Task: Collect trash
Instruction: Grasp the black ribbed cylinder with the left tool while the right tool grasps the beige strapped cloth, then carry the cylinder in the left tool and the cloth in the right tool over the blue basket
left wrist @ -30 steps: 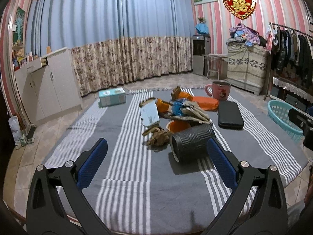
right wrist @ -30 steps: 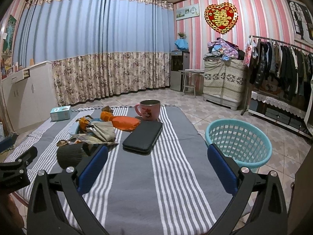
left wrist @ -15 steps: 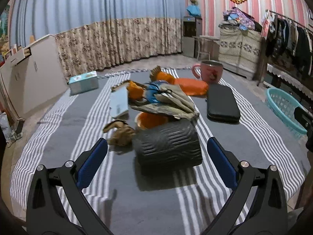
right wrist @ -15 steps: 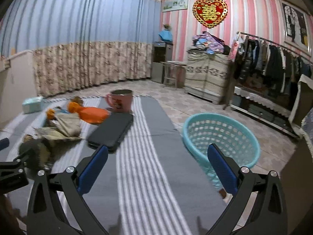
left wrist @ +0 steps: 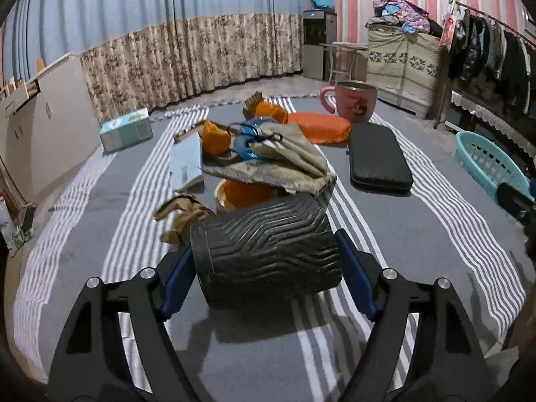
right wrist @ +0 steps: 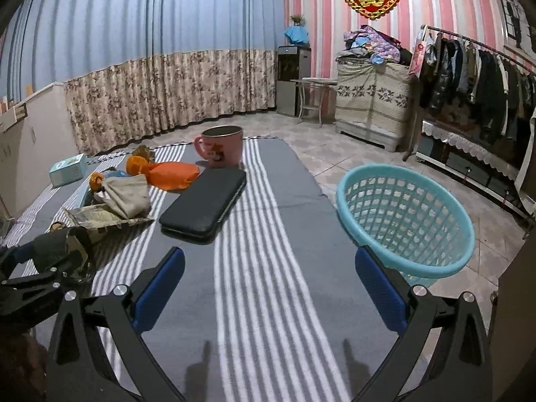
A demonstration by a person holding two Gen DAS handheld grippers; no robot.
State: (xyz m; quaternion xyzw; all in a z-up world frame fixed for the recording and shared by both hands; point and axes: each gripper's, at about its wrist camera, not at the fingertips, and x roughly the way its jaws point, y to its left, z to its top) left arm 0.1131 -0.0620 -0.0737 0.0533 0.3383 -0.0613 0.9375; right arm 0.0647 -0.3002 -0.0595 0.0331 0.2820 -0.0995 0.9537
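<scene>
- Left gripper (left wrist: 268, 261) has come forward and down since a second ago; its jaws, then spread wide, are now closing around the black ribbed cup (left wrist: 268, 251) lying on its side between them.
- Blue pads look to be meeting the cup's ends, though firm contact is hard to judge.
- Right gripper (right wrist: 268, 288) hangs apart, empty, over the striped cloth (right wrist: 268, 268).
- Teal basket (right wrist: 405, 221) sits just ahead-right of it: likely the drop point.
- Remaining trash lies beyond the cup.

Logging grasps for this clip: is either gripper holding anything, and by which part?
The left gripper is closing on the black ribbed cup, which lies on its side, one pad at its base, one at its mouth. The right gripper is open and empty.
</scene>
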